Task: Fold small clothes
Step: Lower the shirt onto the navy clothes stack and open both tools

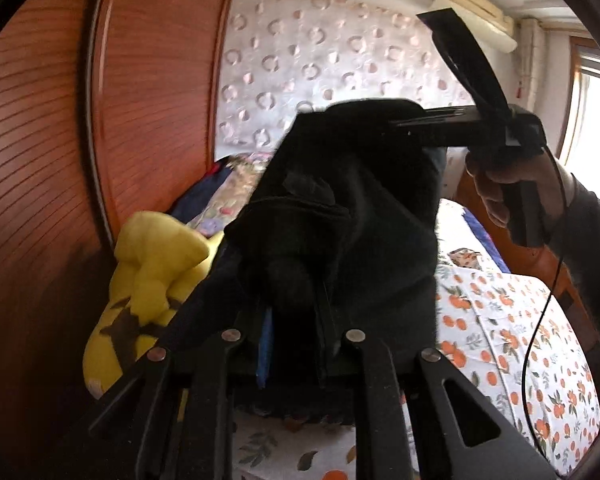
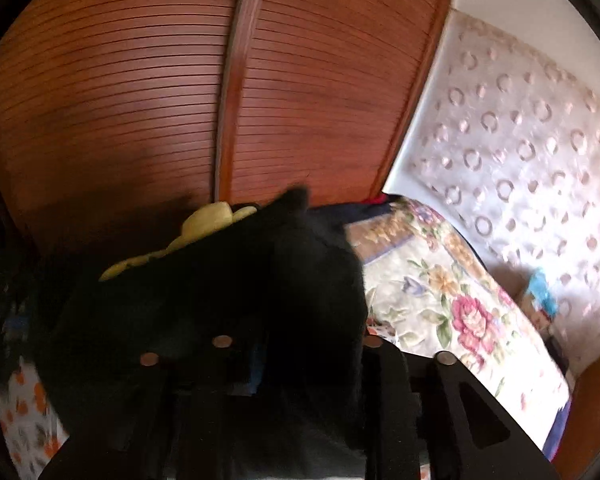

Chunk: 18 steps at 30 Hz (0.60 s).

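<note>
Matt black knit garment [image 1: 340, 216]

**A bedroom in a home**

A bed under an orange-print sheet [image 1: 512, 320] fills 4 o'clock, with a floral quilt [image 2: 440, 296] and a yellow plush toy [image 1: 152, 276] on it. A louvred wooden wardrobe door [image 2: 140, 100] stands at 10 o'clock, an air conditioner [image 1: 476, 12] at 1 o'clock.

Two close tool-mounted views toward wardrobe [image 1: 40, 140], sharing yellow plush [image 2: 204, 220].

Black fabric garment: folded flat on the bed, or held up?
Held up: the black fabric garment hangs bunched between left gripper and right gripper, above the orange-print bedsheet.
</note>
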### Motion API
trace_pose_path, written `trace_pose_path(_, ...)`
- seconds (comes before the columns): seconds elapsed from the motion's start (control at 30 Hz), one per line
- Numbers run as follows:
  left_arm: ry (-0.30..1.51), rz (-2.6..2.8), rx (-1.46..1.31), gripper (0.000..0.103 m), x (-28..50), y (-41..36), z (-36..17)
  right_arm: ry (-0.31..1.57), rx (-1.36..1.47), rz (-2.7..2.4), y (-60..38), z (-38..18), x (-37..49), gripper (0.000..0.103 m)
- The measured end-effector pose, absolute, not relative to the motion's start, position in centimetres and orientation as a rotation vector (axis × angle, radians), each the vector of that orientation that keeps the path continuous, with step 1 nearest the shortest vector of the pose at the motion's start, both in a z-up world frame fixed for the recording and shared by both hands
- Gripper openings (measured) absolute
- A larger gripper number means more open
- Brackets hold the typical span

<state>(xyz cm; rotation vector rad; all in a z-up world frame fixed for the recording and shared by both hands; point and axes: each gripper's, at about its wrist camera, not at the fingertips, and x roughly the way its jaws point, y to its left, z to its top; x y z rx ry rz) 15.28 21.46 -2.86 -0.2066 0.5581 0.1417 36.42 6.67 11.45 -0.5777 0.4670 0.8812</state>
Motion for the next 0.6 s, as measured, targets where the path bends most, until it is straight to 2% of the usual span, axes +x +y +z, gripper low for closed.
trace_pose_path(0.07, 0.548, 0.166, -0.197, 0.024, 14.9, 21.3, -2.8, 0.482, -0.528, 0.854, 6.2, 11.4, 37.1, 0.060)
trace_pose_path(0.1, 0.536, 0.179, -0.185, 0.033, 14.6, 21.2, -2.6, 0.483, -0.508, 0.845, 5.8, 11.4, 37.2, 0.063)
trace_pose_path(0.17, 0.491, 0.185, -0.156, 0.050, 13.5, 20.9, -1.9, 0.458, -0.478, 0.815, 5.1, 11.5, 36.4, 0.066)
trace_pose_path(0.23, 0.473, 0.176, -0.132, 0.060, 12.8, 20.5, -1.1, 0.448, -0.429, 0.784, 3.4, 11.8, 35.7, 0.067)
trace_pose_path(0.27, 0.464, 0.168, -0.119, 0.072, 12.4, 20.1, -0.7, 0.444, -0.401, 0.778, 2.1, 11.7, 34.7, 0.069)
trace_pose_path(0.3, 0.455, 0.159, -0.107, 0.079, 12.2, 19.6, -0.4, 0.441, -0.374, 0.771, 1.1, 11.6, 33.9, 0.070)
trace_pose_path(0.47, 0.436, 0.098, -0.056, 0.085, 10.9, 16.3, 0.8, 0.435, -0.267, 0.682, -4.6, 10.1, 28.6, 0.081)
trace_pose_path(0.6, 0.428, 0.064, -0.031, 0.085, 10.0, 13.4, 1.4, 0.424, -0.211, 0.580, -8.2, 8.6, 23.0, 0.083)
